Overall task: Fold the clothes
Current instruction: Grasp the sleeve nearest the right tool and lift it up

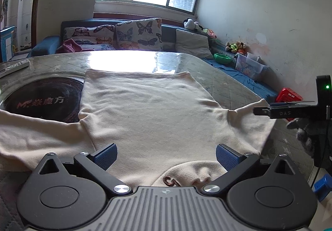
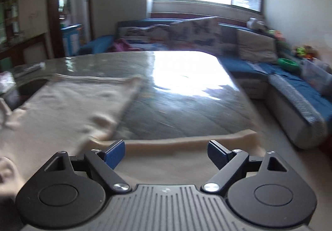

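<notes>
A cream long-sleeved shirt [image 1: 149,106] lies flat on the table [image 1: 224,85], its collar with brown stitched letters nearest me and both sleeves spread sideways. My left gripper [image 1: 166,156] stands open just above the collar area, with nothing between its blue pads [image 1: 105,156]. My right gripper [image 1: 256,111], held by a gloved hand [image 1: 305,131], hovers over the end of the right sleeve. In the blurred right wrist view the right gripper [image 2: 166,154] is open over that sleeve [image 2: 176,146], with the shirt's body [image 2: 68,112] to the left.
A dark round plate with a red logo [image 1: 41,100] sits in the table beside the shirt's left edge. A remote control [image 1: 14,67] lies at the far left. A blue sofa with butterfly cushions [image 1: 137,33] runs behind and along the right. A red basket [image 1: 289,95] stands below the table's right edge.
</notes>
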Demonstrator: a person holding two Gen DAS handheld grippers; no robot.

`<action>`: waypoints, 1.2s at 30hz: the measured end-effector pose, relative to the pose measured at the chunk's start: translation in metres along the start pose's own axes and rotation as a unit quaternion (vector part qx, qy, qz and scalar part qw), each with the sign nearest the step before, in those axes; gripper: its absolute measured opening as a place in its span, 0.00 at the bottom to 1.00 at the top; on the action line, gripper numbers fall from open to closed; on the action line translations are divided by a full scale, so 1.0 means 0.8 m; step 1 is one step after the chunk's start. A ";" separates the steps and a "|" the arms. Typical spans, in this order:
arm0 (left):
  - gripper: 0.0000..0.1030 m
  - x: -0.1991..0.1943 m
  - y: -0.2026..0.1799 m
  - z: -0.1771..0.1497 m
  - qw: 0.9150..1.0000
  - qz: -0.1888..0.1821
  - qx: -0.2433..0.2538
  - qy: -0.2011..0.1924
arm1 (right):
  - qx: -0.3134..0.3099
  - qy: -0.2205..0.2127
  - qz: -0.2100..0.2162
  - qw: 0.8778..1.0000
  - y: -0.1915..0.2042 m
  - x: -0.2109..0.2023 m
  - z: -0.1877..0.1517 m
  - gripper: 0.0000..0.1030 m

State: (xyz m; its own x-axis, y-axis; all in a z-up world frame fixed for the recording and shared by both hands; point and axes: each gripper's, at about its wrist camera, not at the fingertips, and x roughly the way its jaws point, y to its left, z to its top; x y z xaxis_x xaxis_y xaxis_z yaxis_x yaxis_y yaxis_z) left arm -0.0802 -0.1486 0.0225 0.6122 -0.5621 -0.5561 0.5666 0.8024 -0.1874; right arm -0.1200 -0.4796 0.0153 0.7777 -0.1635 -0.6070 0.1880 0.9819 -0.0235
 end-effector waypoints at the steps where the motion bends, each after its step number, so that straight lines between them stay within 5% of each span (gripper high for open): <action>1: 1.00 0.000 -0.002 0.000 1.000 0.000 0.001 0.000 | 0.006 0.002 -0.017 1.000 -0.011 -0.002 -0.005 0.82; 9: 1.00 0.000 -0.012 0.001 1.000 0.002 0.003 0.004 | 0.060 0.005 -0.085 0.995 -0.073 -0.012 -0.030 0.70; 21: 1.00 0.002 -0.022 0.001 1.000 0.013 0.010 0.013 | 0.088 0.000 -0.085 0.993 -0.083 0.005 -0.031 0.36; 26: 1.00 0.006 -0.028 0.004 1.000 0.012 0.018 0.018 | 0.103 -0.007 -0.081 0.991 -0.089 0.002 -0.034 0.10; 36: 1.00 0.035 -0.059 0.019 0.998 -0.001 0.062 0.029 | 0.133 -0.062 -0.043 0.988 -0.098 -0.044 -0.023 0.08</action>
State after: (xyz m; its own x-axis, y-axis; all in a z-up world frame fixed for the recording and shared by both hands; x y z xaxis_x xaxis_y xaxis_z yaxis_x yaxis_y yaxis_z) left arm -0.0817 -0.2049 0.0279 0.5812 -0.5478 -0.6018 0.6337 0.7686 -0.0876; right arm -0.1733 -0.5492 0.0240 0.8167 -0.2724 -0.5087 0.3951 0.9065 0.1487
